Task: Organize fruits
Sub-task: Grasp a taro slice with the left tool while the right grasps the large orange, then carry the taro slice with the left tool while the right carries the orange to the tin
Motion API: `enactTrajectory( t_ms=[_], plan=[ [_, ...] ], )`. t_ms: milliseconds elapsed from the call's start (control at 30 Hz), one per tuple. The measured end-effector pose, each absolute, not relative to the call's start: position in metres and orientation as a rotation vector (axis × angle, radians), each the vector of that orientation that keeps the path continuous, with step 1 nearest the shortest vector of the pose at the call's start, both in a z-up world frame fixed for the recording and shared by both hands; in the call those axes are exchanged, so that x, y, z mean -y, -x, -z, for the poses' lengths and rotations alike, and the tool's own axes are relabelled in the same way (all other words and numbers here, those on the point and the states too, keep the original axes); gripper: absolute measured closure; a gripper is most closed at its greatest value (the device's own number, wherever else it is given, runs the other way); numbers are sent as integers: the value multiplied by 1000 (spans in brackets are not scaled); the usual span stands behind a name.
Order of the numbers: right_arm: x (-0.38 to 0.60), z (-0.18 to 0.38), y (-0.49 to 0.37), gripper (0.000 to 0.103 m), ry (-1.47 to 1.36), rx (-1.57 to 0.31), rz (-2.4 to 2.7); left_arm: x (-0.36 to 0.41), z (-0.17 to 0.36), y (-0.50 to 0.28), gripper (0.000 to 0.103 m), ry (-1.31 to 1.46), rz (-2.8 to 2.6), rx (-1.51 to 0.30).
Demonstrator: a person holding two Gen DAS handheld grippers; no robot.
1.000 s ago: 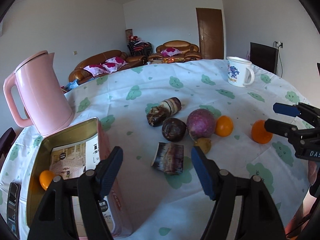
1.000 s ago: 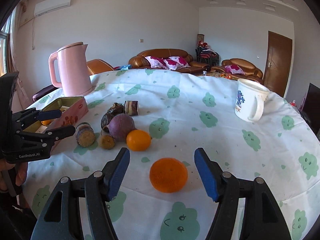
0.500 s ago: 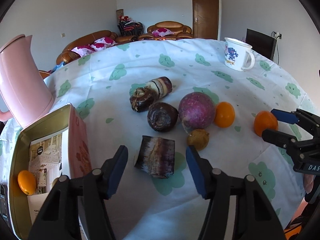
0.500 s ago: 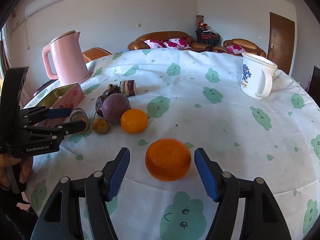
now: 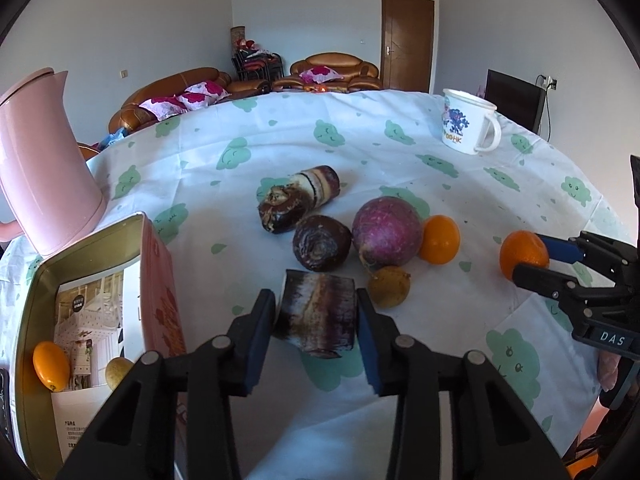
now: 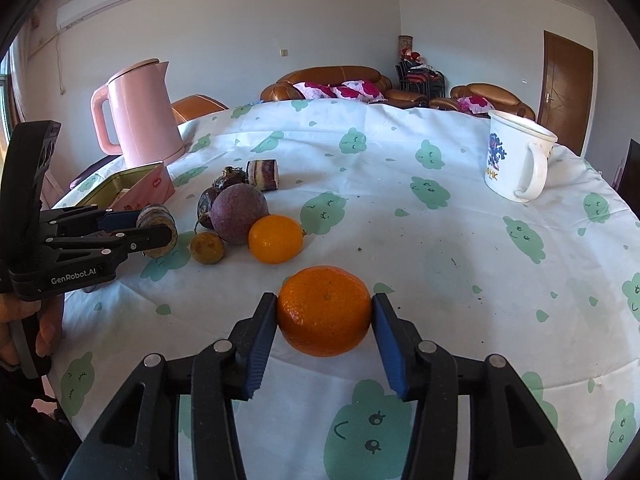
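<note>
**A:** Where are the fruits?

**B:** On the table (image 6: pixel 460 248). The right gripper (image 6: pixel 325 312) has just closed its jaws on a mandarin (image 6: pixel 324 310) — firm but squashable, best pinched across its middle. The left gripper (image 5: pixel 316 316) has closed on a cut, stiff, fibrous chunk (image 5: pixel 318 314), gripped at its flat sides.

**A:** Any writing?

**B:** "GenRobot.AI" on the left gripper, "DAS" on the right — and "HK" on a white mug (image 6: pixel 516 160).
</note>
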State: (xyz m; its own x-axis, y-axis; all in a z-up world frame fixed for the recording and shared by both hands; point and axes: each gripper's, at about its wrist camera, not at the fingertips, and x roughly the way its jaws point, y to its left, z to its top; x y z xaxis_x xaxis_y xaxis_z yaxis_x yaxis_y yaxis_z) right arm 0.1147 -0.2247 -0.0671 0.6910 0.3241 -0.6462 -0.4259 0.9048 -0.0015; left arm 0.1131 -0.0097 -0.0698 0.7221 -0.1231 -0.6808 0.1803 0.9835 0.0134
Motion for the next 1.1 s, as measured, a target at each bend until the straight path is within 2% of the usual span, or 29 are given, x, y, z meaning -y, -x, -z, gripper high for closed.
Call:
enactTrajectory(
  t_ms=[467, 1100],
  plan=[
    [227, 51, -98, 54, 154, -592, -440, 3, 57, -92, 62, -65, 133, -638],
    [219, -16, -97, 54, 166, -457, -479, -1, 30, -69, 62, -85, 62, -506]
  ],
)
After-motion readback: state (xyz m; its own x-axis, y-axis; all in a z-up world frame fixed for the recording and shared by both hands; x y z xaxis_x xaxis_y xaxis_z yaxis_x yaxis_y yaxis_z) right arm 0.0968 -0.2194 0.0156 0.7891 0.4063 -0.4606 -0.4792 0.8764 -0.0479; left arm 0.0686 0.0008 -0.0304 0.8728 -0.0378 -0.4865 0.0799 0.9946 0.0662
